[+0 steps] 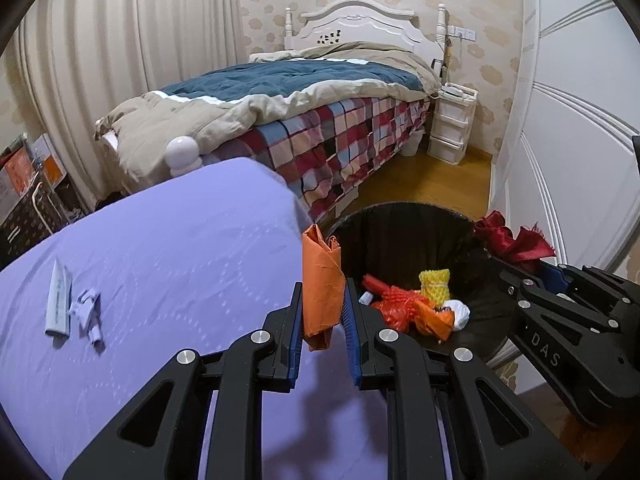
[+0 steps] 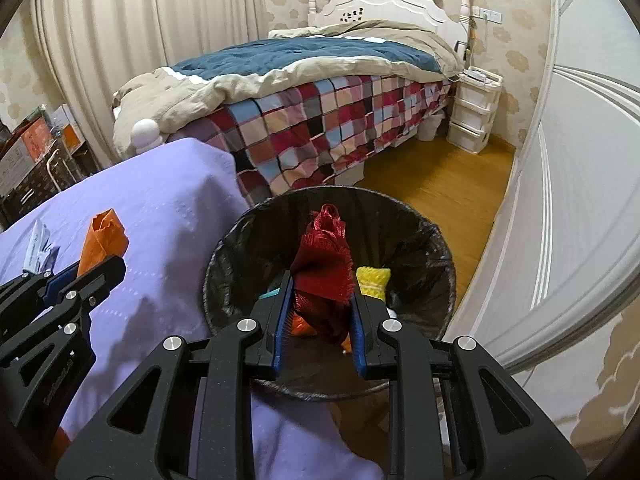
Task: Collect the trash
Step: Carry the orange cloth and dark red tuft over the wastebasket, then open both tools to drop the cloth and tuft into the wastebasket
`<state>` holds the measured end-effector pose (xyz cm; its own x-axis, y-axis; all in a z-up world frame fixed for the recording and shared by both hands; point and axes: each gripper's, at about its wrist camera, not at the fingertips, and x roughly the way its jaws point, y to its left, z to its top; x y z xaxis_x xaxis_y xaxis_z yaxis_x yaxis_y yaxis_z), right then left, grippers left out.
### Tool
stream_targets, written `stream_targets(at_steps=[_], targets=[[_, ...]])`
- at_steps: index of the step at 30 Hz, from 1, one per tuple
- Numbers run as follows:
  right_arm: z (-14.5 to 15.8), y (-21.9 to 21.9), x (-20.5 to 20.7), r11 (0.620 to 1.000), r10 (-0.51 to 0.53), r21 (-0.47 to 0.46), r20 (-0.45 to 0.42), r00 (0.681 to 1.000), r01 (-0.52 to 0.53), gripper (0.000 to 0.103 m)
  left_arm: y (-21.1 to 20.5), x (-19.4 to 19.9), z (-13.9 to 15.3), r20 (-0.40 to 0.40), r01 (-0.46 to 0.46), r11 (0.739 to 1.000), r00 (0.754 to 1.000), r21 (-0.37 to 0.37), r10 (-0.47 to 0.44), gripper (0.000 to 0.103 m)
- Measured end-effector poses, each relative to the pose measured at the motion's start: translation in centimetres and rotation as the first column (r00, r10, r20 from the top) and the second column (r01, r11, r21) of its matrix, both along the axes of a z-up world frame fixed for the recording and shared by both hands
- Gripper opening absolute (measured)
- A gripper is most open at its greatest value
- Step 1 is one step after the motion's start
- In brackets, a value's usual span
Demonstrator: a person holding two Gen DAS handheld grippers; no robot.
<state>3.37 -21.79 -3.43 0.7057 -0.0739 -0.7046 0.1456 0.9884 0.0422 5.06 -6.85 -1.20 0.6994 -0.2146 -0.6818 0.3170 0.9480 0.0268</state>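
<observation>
Right gripper [image 2: 318, 322] was clamped on a red ribbon scrap [image 2: 324, 276] directly above the black-lined bin [image 2: 432, 248] — a release from there should drop it cleanly. Left gripper [image 1: 322, 320] pinched an orange paper scrap [image 1: 320, 276] with the bin's rim just right of it; better to carry it past the rim first. Both pointed steeply down. Beyond, white wrappers [image 1: 72, 306] lay on the purple surface [image 1: 168, 248].

Dim warm light, sharp, fisheye-warped edges.
</observation>
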Motion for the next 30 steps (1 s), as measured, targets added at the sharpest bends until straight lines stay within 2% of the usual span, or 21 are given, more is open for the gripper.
stream_targets(at_steps=[16, 30], targets=[[-1.1, -3.0, 2.9, 0.999, -0.05, 0.013, -0.021, 0.999, 0.051, 0.024, -4.1, 3.7, -1.3, -0.03, 0.042, 0.999, 0.999, 0.028, -0.042, 0.019], [-2.2, -4.0, 4.8, 0.997, -0.071, 0.03, -0.043, 0.997, 0.073, 0.025, -4.8, 5.6, -2.4, -0.079, 0.03, 0.999, 0.997, 0.039, -0.027, 0.02]])
